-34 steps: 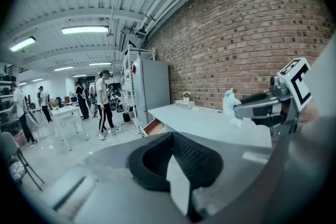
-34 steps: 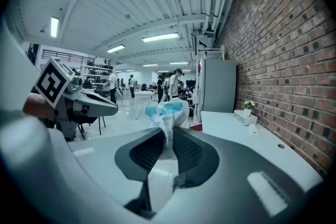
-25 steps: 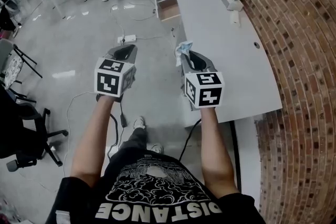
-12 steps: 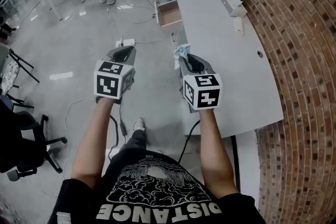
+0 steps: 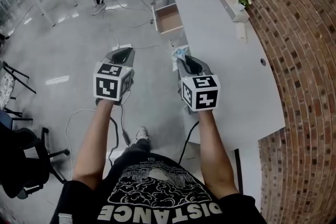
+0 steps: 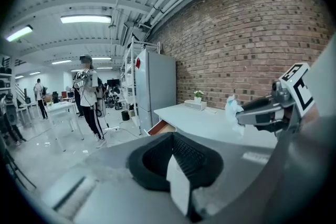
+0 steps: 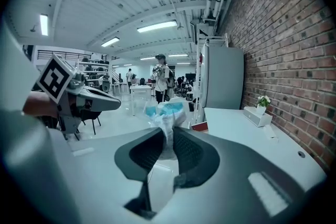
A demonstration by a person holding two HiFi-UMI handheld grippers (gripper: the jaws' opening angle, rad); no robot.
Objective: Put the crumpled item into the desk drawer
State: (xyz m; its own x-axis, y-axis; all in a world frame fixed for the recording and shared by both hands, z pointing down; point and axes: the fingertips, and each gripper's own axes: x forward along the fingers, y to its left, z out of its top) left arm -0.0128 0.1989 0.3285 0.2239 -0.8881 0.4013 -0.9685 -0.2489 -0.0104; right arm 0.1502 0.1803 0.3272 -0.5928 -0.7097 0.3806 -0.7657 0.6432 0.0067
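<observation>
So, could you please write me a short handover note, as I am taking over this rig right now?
The left tongs are shut and empty.
The right tongs are shut on the crumpled item, beside the near left edge of the desk.
The drawer stands open farther ahead, on the desk's left side.
Done: item grasped, drawer open.
Left: carry the item to the drawer and release it inside.
</observation>
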